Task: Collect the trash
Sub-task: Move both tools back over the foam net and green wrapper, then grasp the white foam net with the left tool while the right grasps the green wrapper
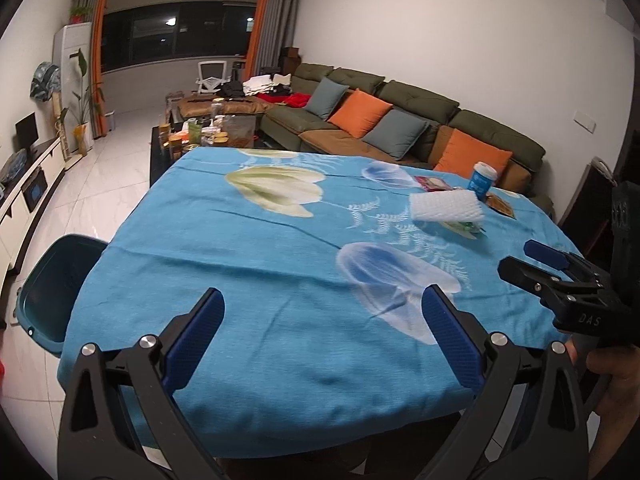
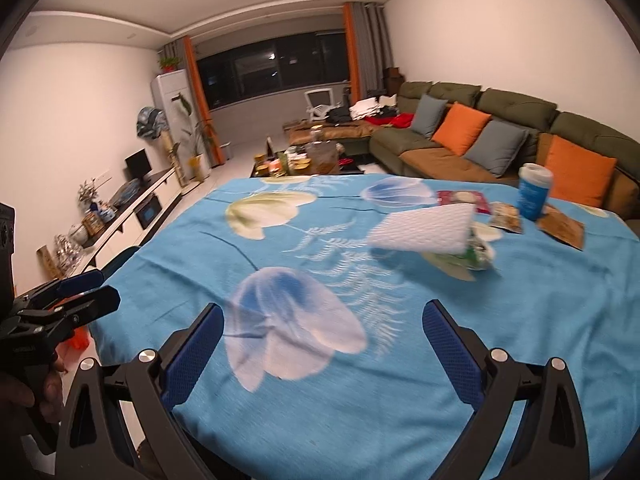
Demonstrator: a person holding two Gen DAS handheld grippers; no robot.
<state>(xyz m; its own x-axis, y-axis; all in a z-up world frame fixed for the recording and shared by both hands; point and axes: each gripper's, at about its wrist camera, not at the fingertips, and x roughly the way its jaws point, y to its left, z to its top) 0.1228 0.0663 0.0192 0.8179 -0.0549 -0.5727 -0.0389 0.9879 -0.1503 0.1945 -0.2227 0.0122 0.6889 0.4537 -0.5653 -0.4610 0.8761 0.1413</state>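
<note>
The left hand-held gripper hung low over the near edge of the table, level and pointing across the blue flowered cloth, its two blue-padded fingers spread wide with nothing between them. The right hand-held gripper sat in a matching pose a little further along the same edge, likewise released and empty. In the left wrist view the right one showed from the side at the frame's right, gripped by a hand underneath; in the right wrist view the left one appeared at the far left with a hand on its grip.

The trash lay well ahead of both grippers, toward the far right part of the table. A white foam net sleeve rested partly over a crumpled green wrapper. Behind them were a red packet, a small printed packet and a brown packet, all flat on the cloth. A blue cup with a white lid stood upright among them; its contents could not be seen.

A dark teal bin stood on the floor beside the table's left side, its visible inside bare.
</note>
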